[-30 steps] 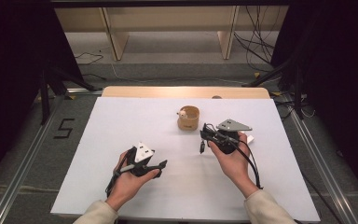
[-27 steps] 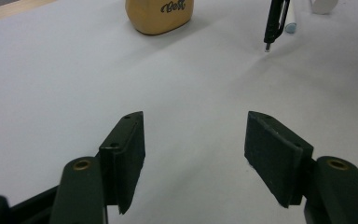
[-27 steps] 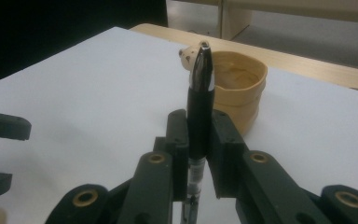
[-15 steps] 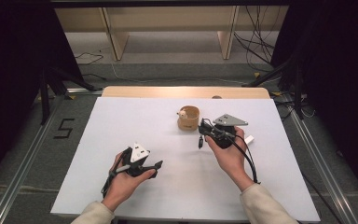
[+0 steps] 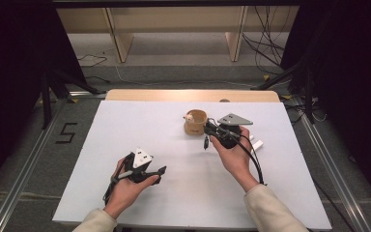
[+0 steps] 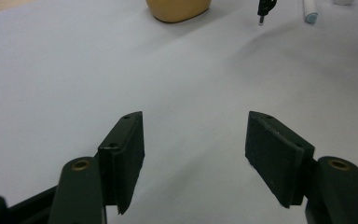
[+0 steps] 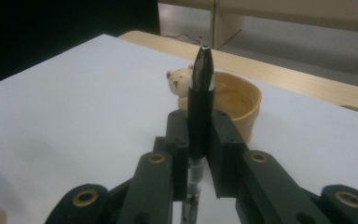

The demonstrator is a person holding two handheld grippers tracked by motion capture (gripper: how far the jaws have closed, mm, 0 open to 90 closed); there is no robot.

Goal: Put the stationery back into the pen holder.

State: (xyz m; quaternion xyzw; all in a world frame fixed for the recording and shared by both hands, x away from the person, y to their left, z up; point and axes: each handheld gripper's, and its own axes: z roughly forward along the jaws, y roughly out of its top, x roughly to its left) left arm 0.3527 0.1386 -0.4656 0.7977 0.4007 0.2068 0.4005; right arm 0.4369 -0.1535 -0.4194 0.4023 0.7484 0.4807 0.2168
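So far the pick-up looks done and the drop-in is what remains, judging from how things lie. In the right gripper view the right gripper pinches a black pen between its jaws; the pen stands upright at the middle of the frame with its tapered tip uppermost. Just behind it sits the tan cup with a small bear figure on its rim, which appears empty inside. In the high view the same gripper sits a little right of centre, the pen hanging from it close beside the cup but outside its rim. A white marker lies on the white table sheet to the right of that hand and may be next in line. The left gripper, in the lower left of the high view, rests low with its jaws spread and nothing between them, as the left gripper view confirms.
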